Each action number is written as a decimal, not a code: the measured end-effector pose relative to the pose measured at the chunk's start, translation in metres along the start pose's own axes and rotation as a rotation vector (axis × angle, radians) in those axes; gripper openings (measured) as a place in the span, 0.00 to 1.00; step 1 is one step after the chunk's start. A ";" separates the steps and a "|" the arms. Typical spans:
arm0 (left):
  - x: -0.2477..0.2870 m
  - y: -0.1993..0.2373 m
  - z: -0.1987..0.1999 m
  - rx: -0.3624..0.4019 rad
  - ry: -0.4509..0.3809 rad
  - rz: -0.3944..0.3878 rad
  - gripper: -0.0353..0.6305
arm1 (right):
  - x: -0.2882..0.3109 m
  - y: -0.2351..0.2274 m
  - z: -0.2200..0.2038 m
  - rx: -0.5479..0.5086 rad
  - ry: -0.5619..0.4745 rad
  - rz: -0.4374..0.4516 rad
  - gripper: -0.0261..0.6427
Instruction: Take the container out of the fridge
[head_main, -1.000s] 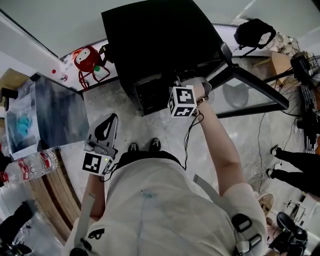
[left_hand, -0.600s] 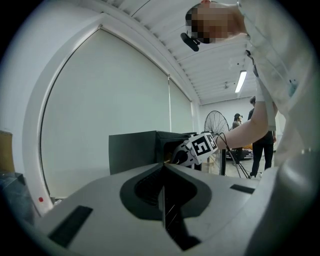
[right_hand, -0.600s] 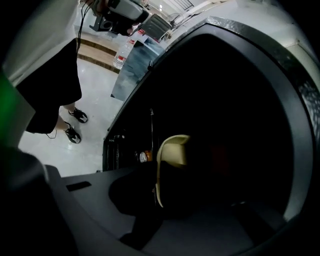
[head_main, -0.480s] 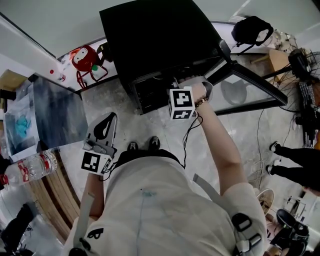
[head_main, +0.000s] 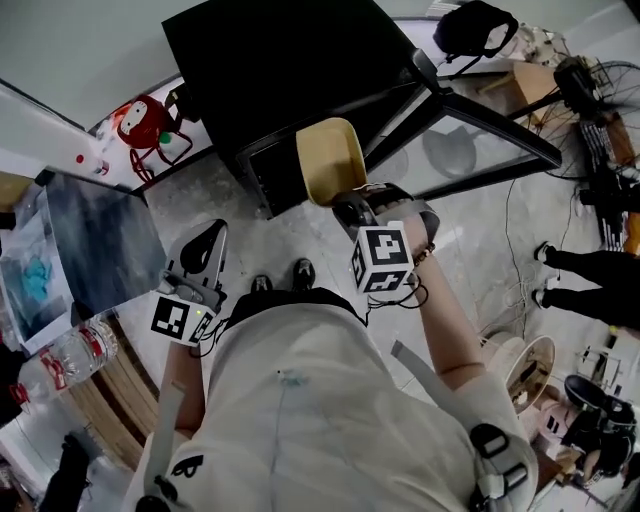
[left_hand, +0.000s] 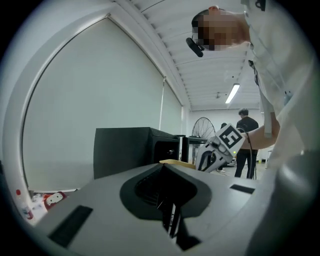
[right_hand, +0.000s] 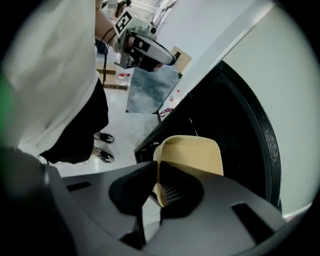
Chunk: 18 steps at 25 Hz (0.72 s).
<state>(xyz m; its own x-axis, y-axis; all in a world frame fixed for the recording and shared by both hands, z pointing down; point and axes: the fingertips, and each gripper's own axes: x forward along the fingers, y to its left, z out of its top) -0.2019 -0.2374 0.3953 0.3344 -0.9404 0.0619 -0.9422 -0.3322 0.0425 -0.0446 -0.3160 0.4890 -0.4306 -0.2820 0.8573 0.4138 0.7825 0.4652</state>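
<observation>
The pale yellow container is outside the black fridge, held in the air in front of its open compartment. My right gripper is shut on the container's near rim; in the right gripper view the container stands up between the jaws of the right gripper. The fridge door hangs open to the right. My left gripper stays low on the left near my hip, jaws together and empty. The left gripper view shows the left gripper, with the container's edge and the fridge beyond it.
A small table with a grey-blue top stands at the left, a water bottle beside it. A red toy lies by the wall. A person's legs, cables and a bicycle wheel are at the right.
My right gripper has drawn back out of the fridge towards my body, and the yellow container has come out with it. The left gripper has hardly moved.
</observation>
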 end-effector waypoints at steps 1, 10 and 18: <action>0.002 0.000 -0.001 -0.004 -0.003 -0.013 0.06 | -0.006 0.013 -0.001 0.038 0.010 0.018 0.09; 0.017 -0.010 -0.002 0.004 -0.003 -0.140 0.06 | -0.033 0.085 0.011 0.239 0.035 0.070 0.09; 0.025 -0.011 0.003 0.025 -0.011 -0.216 0.06 | -0.043 0.084 0.018 0.285 0.062 0.033 0.09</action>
<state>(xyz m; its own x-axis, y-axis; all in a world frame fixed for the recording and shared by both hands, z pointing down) -0.1835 -0.2573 0.3936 0.5281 -0.8481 0.0431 -0.8492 -0.5274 0.0287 -0.0056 -0.2280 0.4878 -0.3673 -0.2803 0.8868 0.1806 0.9139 0.3637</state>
